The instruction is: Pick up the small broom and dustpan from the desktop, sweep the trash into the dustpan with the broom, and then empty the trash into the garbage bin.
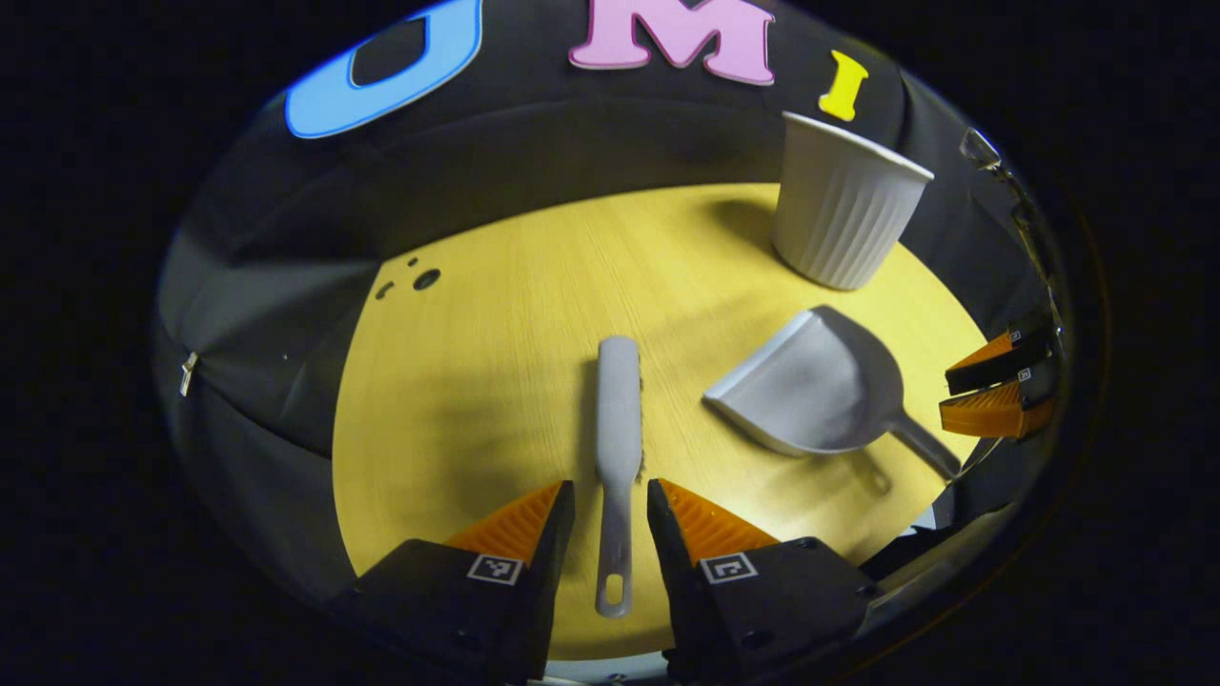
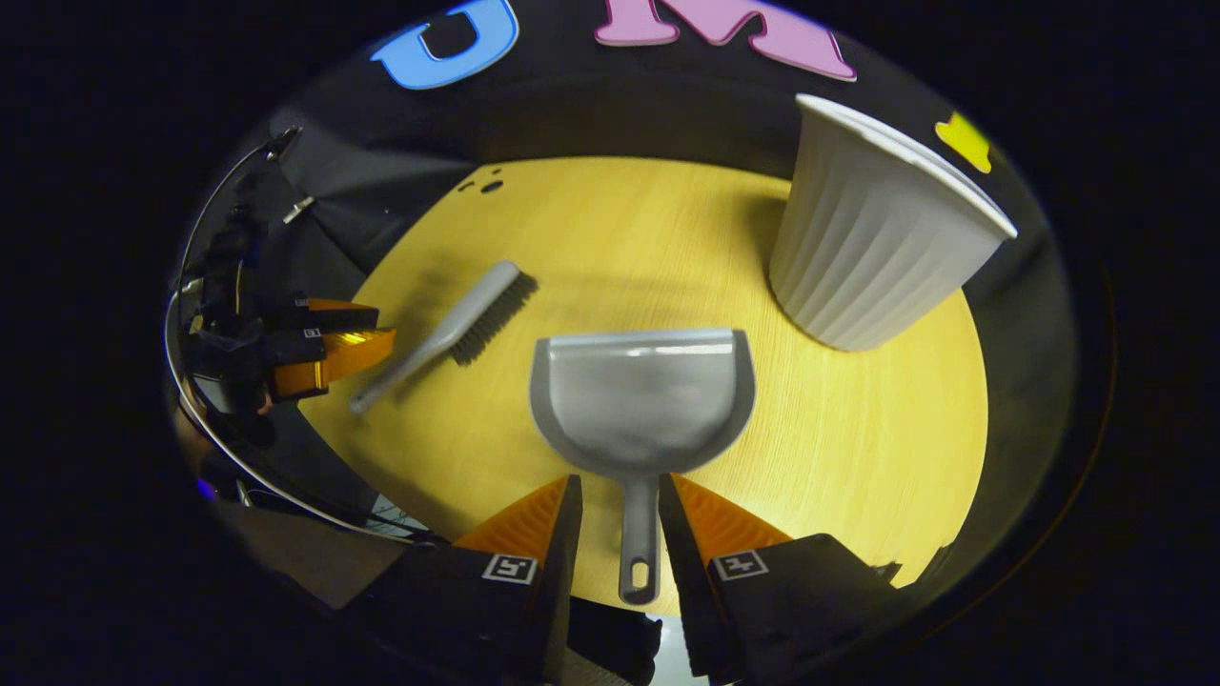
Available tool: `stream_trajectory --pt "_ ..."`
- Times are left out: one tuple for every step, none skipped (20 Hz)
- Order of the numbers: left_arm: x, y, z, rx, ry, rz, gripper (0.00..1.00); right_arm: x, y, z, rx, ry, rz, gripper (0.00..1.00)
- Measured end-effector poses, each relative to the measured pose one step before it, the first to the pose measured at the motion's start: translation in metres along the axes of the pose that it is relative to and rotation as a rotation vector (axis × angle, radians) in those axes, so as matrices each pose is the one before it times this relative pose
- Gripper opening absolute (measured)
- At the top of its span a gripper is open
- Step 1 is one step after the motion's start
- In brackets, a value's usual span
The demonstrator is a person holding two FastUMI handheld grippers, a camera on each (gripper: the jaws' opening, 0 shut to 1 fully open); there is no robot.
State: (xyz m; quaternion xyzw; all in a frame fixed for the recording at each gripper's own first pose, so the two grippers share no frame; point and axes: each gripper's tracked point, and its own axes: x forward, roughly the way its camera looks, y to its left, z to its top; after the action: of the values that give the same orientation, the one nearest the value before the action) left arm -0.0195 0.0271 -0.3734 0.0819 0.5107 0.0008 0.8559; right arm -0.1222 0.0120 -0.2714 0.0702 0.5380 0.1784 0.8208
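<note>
On the desktop point(image 1: 457, 400) in your left gripper view, the small broom point(image 1: 618, 419) lies lengthwise ahead, its handle between the fingers of your left gripper point(image 1: 610, 519), which stand apart on either side of it; the dustpan point(image 1: 810, 391) lies to its right, handle pointing toward your right gripper point(image 1: 996, 391) at the table's right edge; the garbage bin point(image 1: 843, 214) stands behind the dustpan, near the far edge; the trash point(image 1: 412, 278) sits far back on the left. In your right gripper view, the dustpan's handle lies between the parted fingers of that gripper, the broom lies to its left, the bin behind to the right.
</note>
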Motion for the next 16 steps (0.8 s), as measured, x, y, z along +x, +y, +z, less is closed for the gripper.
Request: stream_trajectory --pt "-0.00992 0.00052 0.01237 -0.01446 -0.05144 -0.00226 0.53 -0.00738 0.00237 0.0125 0.00318 -0.056 -0.0001 0.51" --pt "-0.00734 0.00032 0.01424 -0.0144 -0.05842 -0.00219 0.53 -0.0069 0.00124 0.01264 0.00399 -0.05861 -0.00246 0.52" --pt "-0.00851 -0.00019 0.01448 -0.00782 -0.05855 -0.00019 0.52 -0.00416 0.00042 0.01206 0.00547 -0.06345 -0.00463 0.52" --pt "-0.00669 0.00021 0.01516 -0.00177 -0.06001 -0.00471 0.53 -0.00568 0.00092 0.01423 0.0034 -0.06253 -0.00317 0.52" --pt "-0.00567 -0.00139 0.01537 0.00362 -0.05495 -0.00365 0.53 -0.00684 -0.00087 0.01635 0.00142 -0.06229 -0.00715 0.52" --pt "-0.00708 -0.0034 0.01308 0.00609 -0.04722 -0.00539 0.53 -0.00823 -0.00145 0.01605 -0.00392 -0.06371 -0.00881 0.51" --pt "-0.00561 -0.00336 0.01376 0.00943 -0.04438 -0.00548 0.52 -0.00236 -0.00049 0.00939 -0.01024 -0.05276 -0.00879 0.51" --pt "-0.00507 -0.00208 0.01332 0.00784 -0.0394 -0.00582 0.53 -0.00412 -0.00223 0.0106 -0.01323 -0.04313 -0.00955 0.51" --pt "-0.00534 -0.0029 0.01134 0.00477 -0.03449 -0.00795 0.53 -0.00537 -0.00288 0.01391 -0.02085 -0.04776 -0.01226 0.51" --pt "-0.00319 -0.00296 0.00962 -0.00008 -0.02616 -0.00371 0.53 -0.00402 0.00168 0.00949 -0.02036 -0.04153 -0.00647 0.52" --pt "-0.00237 -0.00348 0.00985 -0.00614 -0.02326 -0.00746 0.53 -0.00329 0.00046 0.00922 -0.01893 -0.03317 -0.00517 0.51" --pt "-0.00215 -0.00292 0.0078 -0.0103 -0.01713 -0.00802 0.54 -0.00353 -0.00033 0.0109 -0.01626 -0.02566 -0.00726 0.51" --pt "-0.00155 -0.00283 0.00614 -0.00989 -0.00915 -0.01008 0.55 -0.00486 0.00162 0.00887 -0.01496 -0.02222 -0.00615 0.51" --pt "-0.00235 -0.00225 0.00441 -0.00809 -0.00927 -0.0094 0.54 -0.0044 0.0002 0.00623 -0.0139 -0.01665 -0.00419 0.51" --pt "0.00125 -0.00113 0.00397 -0.0066 -0.01071 -0.00704 0.54 -0.00222 -0.00055 0.00694 -0.00766 -0.01135 -0.00362 0.51" --pt "0.00068 -0.00063 0.00301 -0.00411 -0.01134 -0.00668 0.55 -0.00168 0.00109 0.00325 0.00038 -0.00563 0.00261 0.51"
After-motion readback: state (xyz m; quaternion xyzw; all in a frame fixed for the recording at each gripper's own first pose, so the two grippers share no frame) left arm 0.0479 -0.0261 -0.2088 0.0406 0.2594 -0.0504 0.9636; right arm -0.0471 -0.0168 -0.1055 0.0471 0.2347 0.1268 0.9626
